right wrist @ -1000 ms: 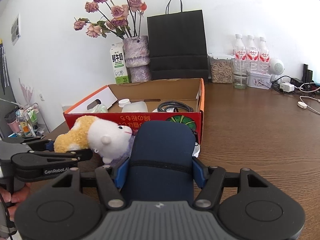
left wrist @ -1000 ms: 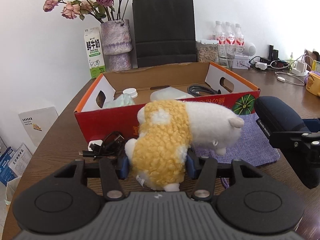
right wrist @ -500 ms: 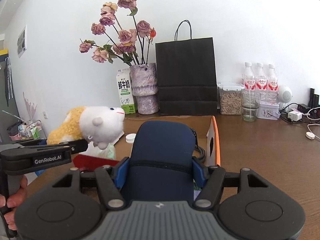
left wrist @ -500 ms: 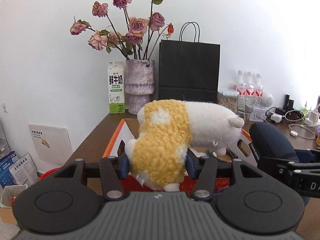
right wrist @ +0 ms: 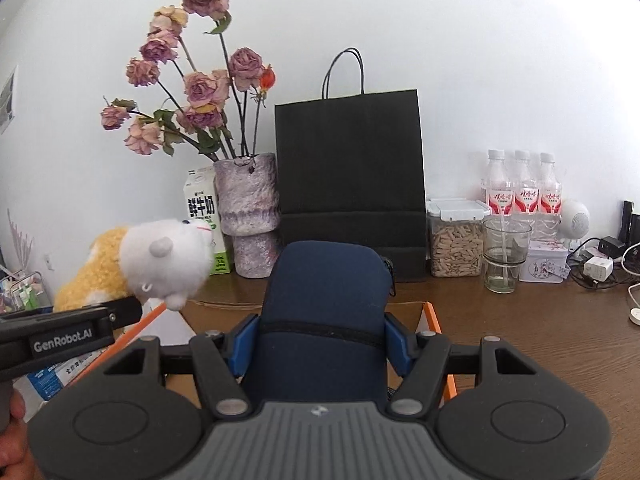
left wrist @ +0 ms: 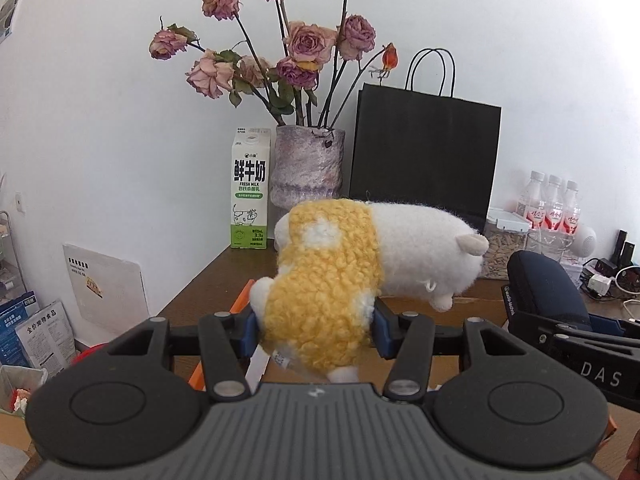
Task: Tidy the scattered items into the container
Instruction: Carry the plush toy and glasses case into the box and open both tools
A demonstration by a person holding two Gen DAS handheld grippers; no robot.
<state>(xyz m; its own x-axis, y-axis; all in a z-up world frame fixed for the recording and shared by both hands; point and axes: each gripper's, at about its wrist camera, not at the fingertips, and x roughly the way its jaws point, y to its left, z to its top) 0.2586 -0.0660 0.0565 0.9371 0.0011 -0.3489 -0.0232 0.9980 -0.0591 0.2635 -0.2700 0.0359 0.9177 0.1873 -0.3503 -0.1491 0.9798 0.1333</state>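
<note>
I am holding the plush [left wrist: 340, 276] in the left gripper [left wrist: 314, 332]; its blue pads [left wrist: 250, 330] are pinching the yellow woolly body from both sides, at centre frame of the left view. The white head is pointing to the right of that frame, one ear sticking up. In the right view the same plush [right wrist: 160, 260] is showing at left centre, above the black arm of the left gripper [right wrist: 68, 336].

I am gripping the pouch [right wrist: 324, 308] in the right gripper [right wrist: 322, 340]. The jaws are clamping its dark blue sides, pads [right wrist: 396, 340] pressing in at a seam line, at lower centre of the right view. In the left view the pouch [left wrist: 544, 288] is appearing at the right edge.

The box [right wrist: 434, 320] is lying below both grippers. Only parts are showing: an orange rim at right of the pouch and a brown cardboard edge behind it; in the left view an orange rim [left wrist: 242, 300] is peeking out left of the plush. I cannot tell what is lying inside it.

At the back of the table [right wrist: 540, 332], along the white wall, the following are standing: a milk carton [left wrist: 251, 192], a vase [left wrist: 306, 164] of dried roses, a black bag [right wrist: 350, 176], a jar [right wrist: 456, 240], a glass [right wrist: 504, 254] and three bottles [right wrist: 522, 192]. Cables and chargers [right wrist: 600, 264] are lying at far right.

A hand [right wrist: 14, 440] is showing at the lower left corner of the right view.
</note>
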